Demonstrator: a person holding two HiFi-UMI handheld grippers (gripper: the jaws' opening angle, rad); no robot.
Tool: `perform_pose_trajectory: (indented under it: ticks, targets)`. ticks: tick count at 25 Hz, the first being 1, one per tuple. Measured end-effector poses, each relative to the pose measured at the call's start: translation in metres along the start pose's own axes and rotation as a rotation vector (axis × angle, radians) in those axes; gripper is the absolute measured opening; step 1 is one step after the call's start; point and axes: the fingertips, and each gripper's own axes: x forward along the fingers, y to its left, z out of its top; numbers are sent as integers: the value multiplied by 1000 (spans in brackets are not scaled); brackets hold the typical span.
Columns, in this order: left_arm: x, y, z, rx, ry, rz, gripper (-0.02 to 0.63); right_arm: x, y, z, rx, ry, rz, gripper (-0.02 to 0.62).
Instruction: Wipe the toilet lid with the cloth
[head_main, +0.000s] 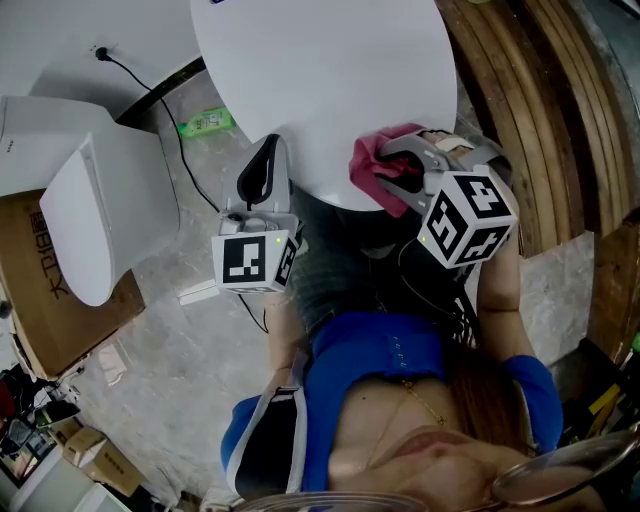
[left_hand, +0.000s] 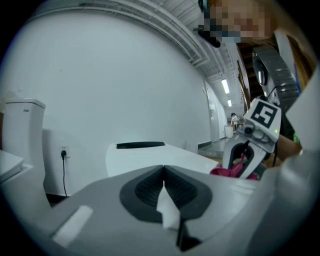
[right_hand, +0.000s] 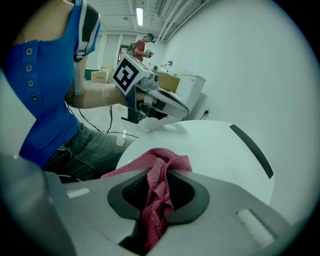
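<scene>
- Mottled grey floor (head_main: 170, 385) below and plain white wall behind; leaning over the smooth white oval toilet lid (head_main: 320, 90), with wooden planks (head_main: 540, 110) running along the right side.
- Clamping the crimson knitted cloth (head_main: 372, 168) in the shut jaws of the right gripper (head_main: 402, 165). The right gripper view is showing fabric bunched between the pads and spilling forward onto the near rim of the lid.
- Hovering the left gripper (head_main: 265, 160) just beside the lid's near left edge, jaws pressed together on nothing.
- Apparently just starting the wipe: cloth touching only the near rim, and most of the white surface up to the black strip (right_hand: 252, 150) at the far end not yet covered.
- Probably calling for lowering the right gripper so that the loose fold, not the hard jaw tips, is pressing on the plastic.
- Sweeping in long overlapping passes from near rim toward the black strip, then working across, seems the surest way of leaving no gaps.
- Gripping firmly enough for the knit not to be dragging out of the pads, since slick plastic and a light cloth may be inviting slippage.
- Holding the left gripper off the lid, away from the wiping path and from the black cable (head_main: 170, 110) trailing toward the second white toilet (head_main: 100, 210).
</scene>
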Motion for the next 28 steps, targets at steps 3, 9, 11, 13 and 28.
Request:
perform_pose_trajectory:
  ticks: [3, 9, 11, 13, 28]
  targets:
    - [0, 1, -1, -5, 0, -1, 3, 4, 3, 7, -23, 2, 5, 72]
    - [1, 4, -1, -10, -2, 4, 3, 15, 10, 22, -81, 20, 5, 71]
    - [1, 6, -2, -12, 0, 9, 3, 19, 10, 27, -82, 29, 3, 71]
    - [1, 7, -4, -19, 1, 14, 3, 21, 9, 29, -67, 37, 2, 71]
    - [4, 3, -13, -27, 30, 10, 3, 34, -17, 38, 166, 66, -107, 71]
